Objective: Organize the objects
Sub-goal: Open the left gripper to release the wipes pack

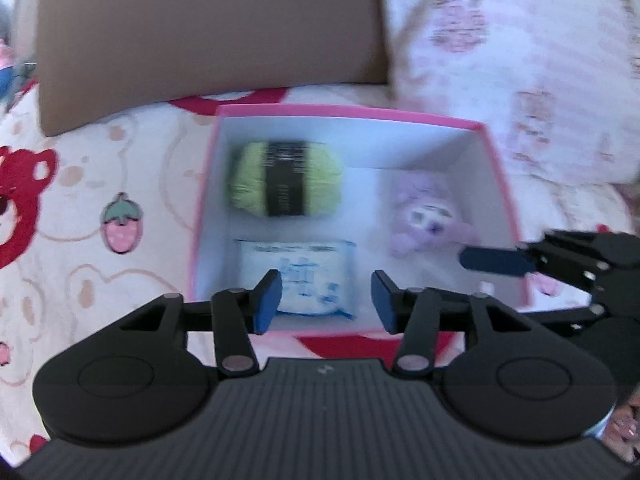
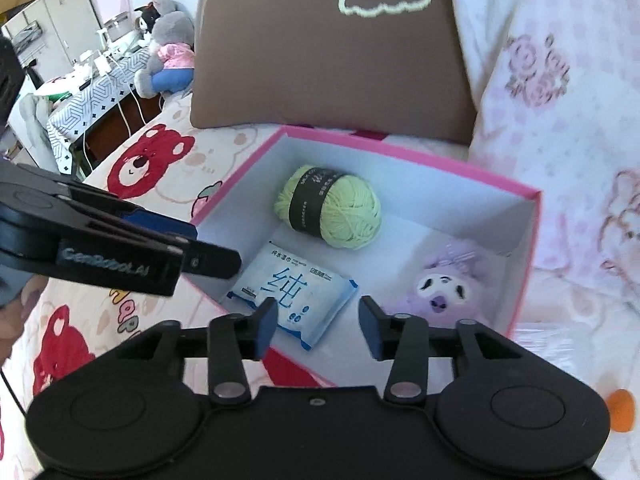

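Note:
An open pink box (image 1: 508,200) (image 2: 532,248) with white inside lies on the bed. In it are a green yarn ball (image 1: 282,184) (image 2: 332,210) with a black band, a white-and-blue wipes pack (image 1: 308,276) (image 2: 292,292) and a purple plush toy (image 1: 430,220) (image 2: 444,284). My left gripper (image 1: 326,300) is open and empty above the box's near edge, over the wipes pack. My right gripper (image 2: 318,328) is open and empty above the box's near side. Each gripper shows in the other's view, the right (image 1: 496,262) and the left (image 2: 192,248).
The bed has a bear-print sheet (image 1: 80,216) (image 2: 152,160). A brown cushion (image 1: 208,24) (image 2: 332,48) and a pink floral pillow (image 1: 520,60) (image 2: 560,80) lie behind the box. An orange object (image 2: 620,408) lies at the right. A plush toy (image 2: 168,52) and cluttered table (image 2: 92,92) stand beyond.

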`<state>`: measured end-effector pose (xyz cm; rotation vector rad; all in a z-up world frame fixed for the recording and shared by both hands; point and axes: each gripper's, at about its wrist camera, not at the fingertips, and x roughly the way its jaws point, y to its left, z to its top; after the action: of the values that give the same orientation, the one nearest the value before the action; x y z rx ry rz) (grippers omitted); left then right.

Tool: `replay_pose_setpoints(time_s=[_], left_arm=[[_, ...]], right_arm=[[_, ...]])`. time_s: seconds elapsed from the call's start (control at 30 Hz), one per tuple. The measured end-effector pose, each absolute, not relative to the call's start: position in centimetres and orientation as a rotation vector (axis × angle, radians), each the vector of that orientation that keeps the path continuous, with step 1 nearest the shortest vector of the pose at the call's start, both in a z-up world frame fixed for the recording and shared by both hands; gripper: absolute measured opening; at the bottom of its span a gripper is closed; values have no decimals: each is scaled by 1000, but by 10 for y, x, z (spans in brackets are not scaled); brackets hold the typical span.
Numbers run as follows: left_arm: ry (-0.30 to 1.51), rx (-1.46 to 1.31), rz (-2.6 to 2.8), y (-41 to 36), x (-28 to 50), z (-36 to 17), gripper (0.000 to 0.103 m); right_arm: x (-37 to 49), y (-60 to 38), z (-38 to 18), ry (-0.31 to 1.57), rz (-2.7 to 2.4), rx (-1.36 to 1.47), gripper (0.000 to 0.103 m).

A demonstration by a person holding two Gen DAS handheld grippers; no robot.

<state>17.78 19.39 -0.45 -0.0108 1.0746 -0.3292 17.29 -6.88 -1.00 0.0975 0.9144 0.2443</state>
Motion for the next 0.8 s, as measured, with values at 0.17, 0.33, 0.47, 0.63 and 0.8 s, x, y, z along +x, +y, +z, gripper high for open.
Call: replay_pose_setpoints(time_s=[0.17, 0.33, 0.47, 0.63, 0.8], left_arm=[[1065, 1, -347, 191, 160, 19, 61], [1024, 7, -360, 187, 137, 38, 64], [1018, 2, -361, 181, 125, 44, 64], [1021, -10, -388, 178, 111, 47, 79], [1013, -4, -400, 175, 97, 51, 89]], right_arm=[[149, -78, 12, 862, 190, 77, 75], [134, -87, 27, 862, 201, 130, 83], [121, -82, 35, 849, 186, 96, 84], [101, -79, 47, 836, 172, 69, 89], [79, -80, 57, 818, 128, 48, 89]])
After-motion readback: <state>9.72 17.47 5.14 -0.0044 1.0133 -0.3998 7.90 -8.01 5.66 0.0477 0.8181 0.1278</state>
